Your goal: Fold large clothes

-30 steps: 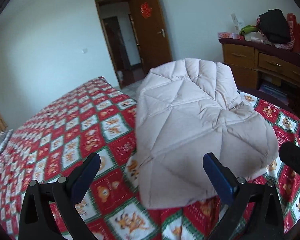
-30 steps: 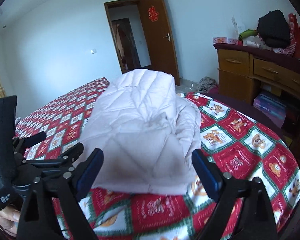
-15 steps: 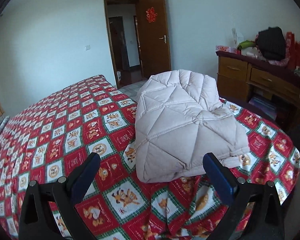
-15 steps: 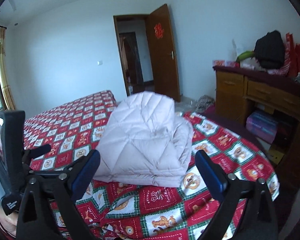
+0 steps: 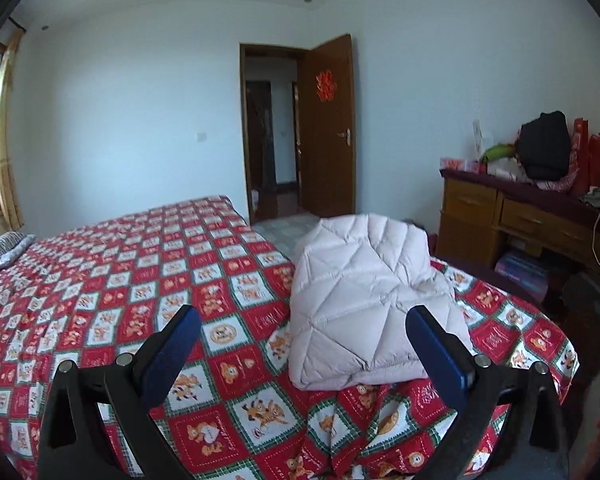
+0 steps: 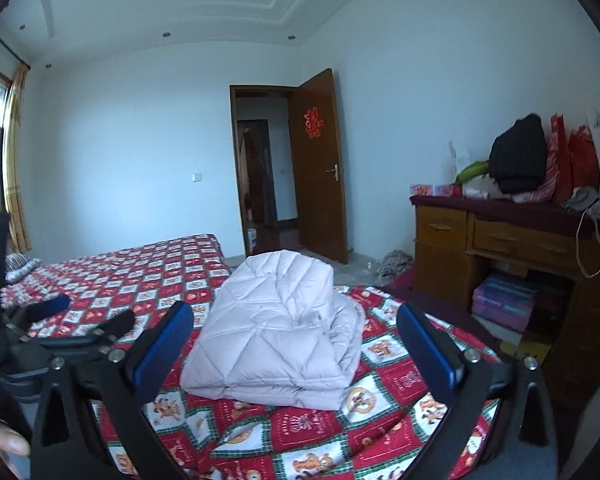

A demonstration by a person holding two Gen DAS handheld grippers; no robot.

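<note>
Your folding looks as good as finished: the quilted jacket (image 5: 364, 300) lies in a compact, layered bundle near the foot corner of the bed (image 5: 140, 264), on the red checked bedspread, with no sleeve or hem trailing loose that you can see from either camera. What may be left, judging from these views, is only a tidy-up of the slightly bulging right side of the bundle, or moving on to another garment; none other shows on the bed. Your left gripper (image 5: 300, 348) stands with its jaws wide apart and nothing between the pads. Your right gripper (image 6: 296, 340) is likewise spread, its jaws having just been opening a little further, and it holds nothing; the jacket sits beyond both, untouched. Compared with a second ago, you have drawn both tools back and up from the bundle: it then filled much of each view right in front of the pads, and now it looks smaller, with more bedspread, the door (image 5: 332, 128) and ceiling in view.
</note>
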